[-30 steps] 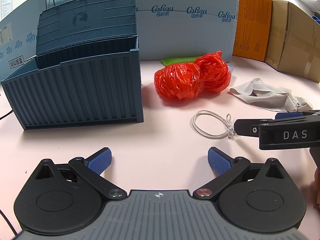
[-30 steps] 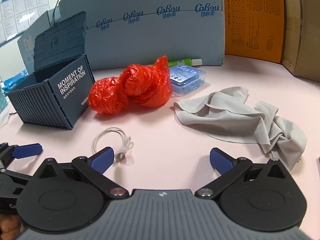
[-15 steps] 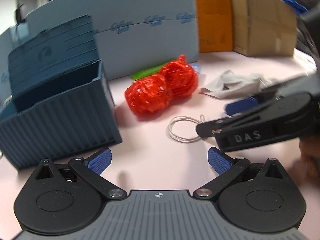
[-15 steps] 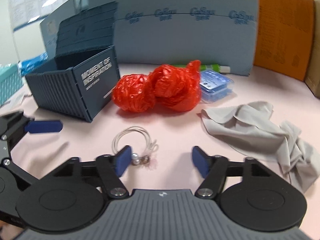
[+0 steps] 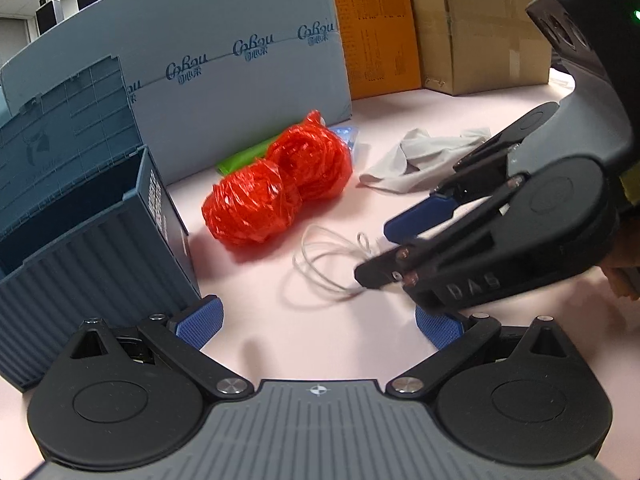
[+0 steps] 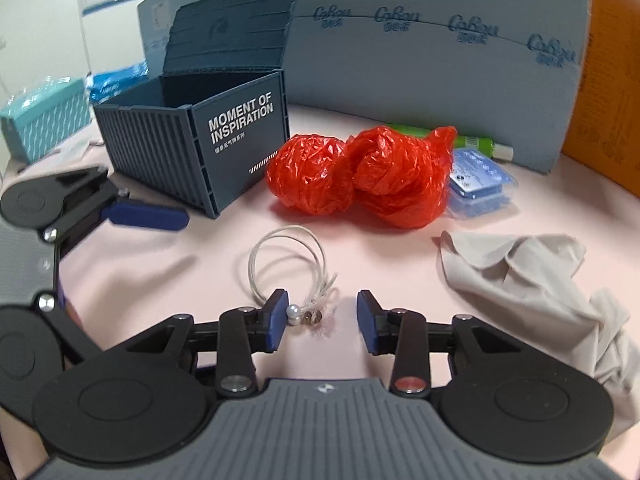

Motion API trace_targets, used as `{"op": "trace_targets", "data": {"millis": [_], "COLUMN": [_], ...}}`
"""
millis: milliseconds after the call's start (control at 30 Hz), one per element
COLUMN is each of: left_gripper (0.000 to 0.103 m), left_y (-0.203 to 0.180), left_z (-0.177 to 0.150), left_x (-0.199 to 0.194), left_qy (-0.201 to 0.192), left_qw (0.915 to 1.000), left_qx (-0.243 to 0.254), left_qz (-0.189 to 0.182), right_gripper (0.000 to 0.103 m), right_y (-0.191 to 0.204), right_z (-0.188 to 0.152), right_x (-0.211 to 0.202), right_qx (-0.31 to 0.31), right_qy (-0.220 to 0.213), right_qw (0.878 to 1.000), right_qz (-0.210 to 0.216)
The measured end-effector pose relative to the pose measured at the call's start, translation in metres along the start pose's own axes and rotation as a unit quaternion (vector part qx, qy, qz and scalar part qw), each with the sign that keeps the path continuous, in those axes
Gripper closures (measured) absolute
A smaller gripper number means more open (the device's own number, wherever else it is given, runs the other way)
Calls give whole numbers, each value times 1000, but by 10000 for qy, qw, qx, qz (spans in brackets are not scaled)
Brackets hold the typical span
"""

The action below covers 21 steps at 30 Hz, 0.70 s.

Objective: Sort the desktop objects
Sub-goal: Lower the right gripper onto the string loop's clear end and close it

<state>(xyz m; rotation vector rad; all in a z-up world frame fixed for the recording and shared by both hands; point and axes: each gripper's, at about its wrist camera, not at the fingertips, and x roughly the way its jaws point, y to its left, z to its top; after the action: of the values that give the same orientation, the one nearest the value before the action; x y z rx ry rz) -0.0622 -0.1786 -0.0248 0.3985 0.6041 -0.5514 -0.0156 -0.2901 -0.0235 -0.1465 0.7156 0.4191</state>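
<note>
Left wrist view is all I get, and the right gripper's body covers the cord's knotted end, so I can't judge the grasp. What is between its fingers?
Observer: The right gripper has the beaded end of the white cord between its pads, and the jaws are closing.
Operator: Are both pads on it?
Observer: No. A white bead sits against the pad on the picture's left; the other pad stands clear.
Operator: What does the side of the blue storage box say?
Observer: The blue storage box reads "MOMENT OF INSPIRATION".
Operator: Anything behind the red bags?
Observer: A clear case of blue items lies beside the red bags.
</note>
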Motion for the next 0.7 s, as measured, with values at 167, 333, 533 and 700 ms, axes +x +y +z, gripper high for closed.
{"op": "trace_targets", "data": {"millis": [167,333,533,700], "left_gripper": [0,0,0,0], "left_y": [-4,-5,1,4], "left_z": [1,-1,-3,-6], "left_x": [2,0,-2,-6], "left_qy": [10,-7,19,37], "left_qw": [9999,9998,10000,10000], "left_qx": [143,177,55,5], "left_qz": [-45,-69,-35,5], "right_gripper": [30,0,0,0], "right_y": [-5,-15,-19,-20], "right_z": [-7,-9,-12,-11], "right_x": [2,6,6,8], "right_qx": [-68,276,438,244], "right_qy": [-183,88,-45,-136], "right_qw": [9998,9984,9979,9990], "right_qz": [-53,-487,-483,-360]}}
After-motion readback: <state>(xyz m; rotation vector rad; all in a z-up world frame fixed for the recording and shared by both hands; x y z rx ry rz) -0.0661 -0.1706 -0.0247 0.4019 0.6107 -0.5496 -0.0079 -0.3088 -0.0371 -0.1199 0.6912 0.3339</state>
